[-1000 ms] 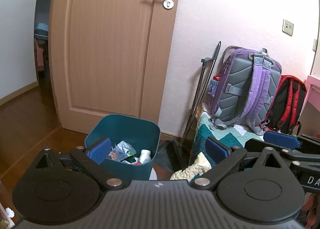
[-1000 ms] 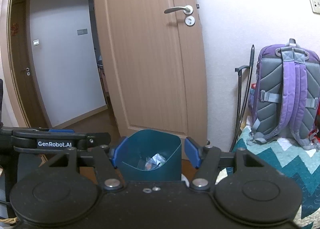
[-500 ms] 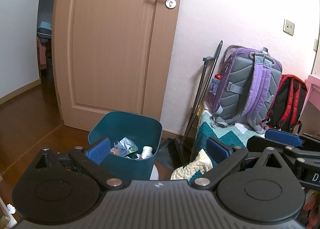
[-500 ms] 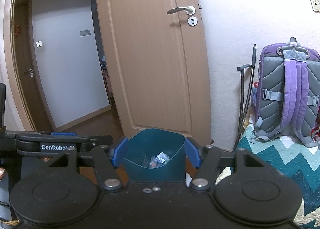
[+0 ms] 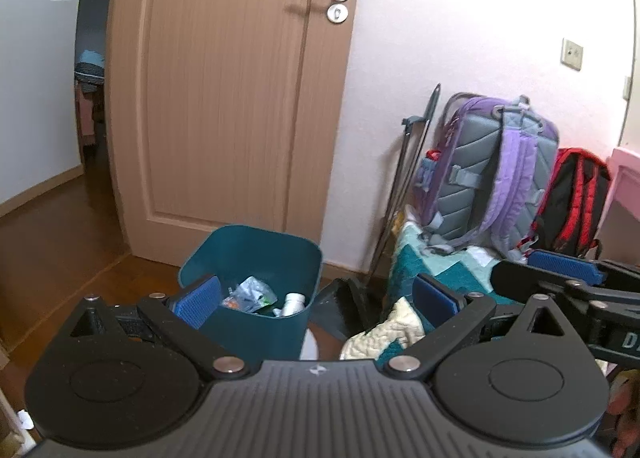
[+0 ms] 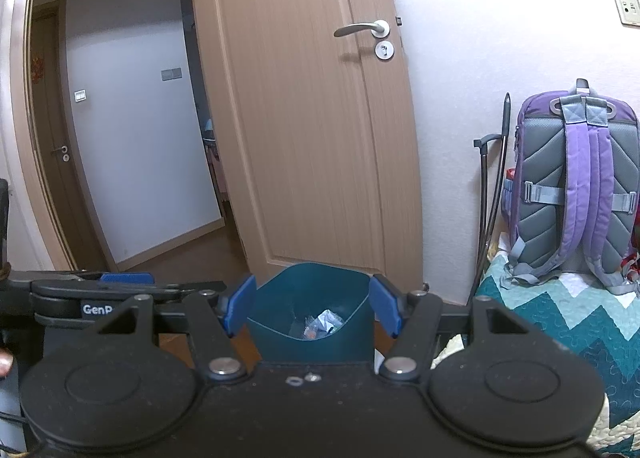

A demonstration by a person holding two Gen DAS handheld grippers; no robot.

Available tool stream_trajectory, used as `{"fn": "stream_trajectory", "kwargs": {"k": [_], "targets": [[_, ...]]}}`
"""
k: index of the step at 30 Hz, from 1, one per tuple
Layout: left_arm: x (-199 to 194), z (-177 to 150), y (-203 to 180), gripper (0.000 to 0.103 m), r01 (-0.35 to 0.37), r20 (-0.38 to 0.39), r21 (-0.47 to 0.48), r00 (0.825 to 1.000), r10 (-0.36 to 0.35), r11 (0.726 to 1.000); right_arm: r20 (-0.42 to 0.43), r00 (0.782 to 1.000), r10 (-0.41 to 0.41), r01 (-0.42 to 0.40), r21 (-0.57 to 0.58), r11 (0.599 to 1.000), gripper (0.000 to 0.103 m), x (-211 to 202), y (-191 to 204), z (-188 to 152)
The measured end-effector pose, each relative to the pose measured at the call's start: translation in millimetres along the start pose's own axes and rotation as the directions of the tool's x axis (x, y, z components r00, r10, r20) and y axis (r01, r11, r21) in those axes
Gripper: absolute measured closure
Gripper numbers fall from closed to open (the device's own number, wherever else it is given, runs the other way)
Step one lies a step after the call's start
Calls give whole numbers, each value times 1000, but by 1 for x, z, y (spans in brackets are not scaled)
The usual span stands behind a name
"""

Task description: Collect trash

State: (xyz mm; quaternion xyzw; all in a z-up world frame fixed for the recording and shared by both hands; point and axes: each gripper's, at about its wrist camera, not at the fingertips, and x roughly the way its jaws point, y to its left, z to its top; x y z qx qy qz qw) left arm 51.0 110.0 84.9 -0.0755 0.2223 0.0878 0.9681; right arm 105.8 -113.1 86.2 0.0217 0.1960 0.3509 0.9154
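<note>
Since a second ago you've backed off the bin [image 5: 256,278]; left gripper [image 5: 316,294] and right gripper [image 6: 312,308] both gape empty, so find more trash

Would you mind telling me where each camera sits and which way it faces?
Left wrist: on the left gripper, facing the teal trash bin; the right gripper shows at right.
Right wrist: on the right gripper, facing the bin; the left gripper shows at left.
Shared: bin, wooden door, purple backpack.
</note>
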Motion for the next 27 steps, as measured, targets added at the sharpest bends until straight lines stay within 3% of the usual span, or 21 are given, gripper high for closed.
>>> {"fn": "stream_trajectory", "kwargs": {"k": [10, 18, 27], "targets": [[-6, 0, 4, 0, -2, -31, -39, 1000, 1, 999, -2, 1000, 10, -10, -5, 1000, 41, -6, 4, -4], [-11, -5, -2, 0, -37, -14, 14, 999, 37, 999, -3, 1000, 18, -18, -10, 1000, 41, -8, 5, -6], [-14, -4, -5, 0, -28, -27, 0, 999, 28, 1000, 0, 1000, 11, -11, -13, 1000, 41, -15, 6, -9]]}}
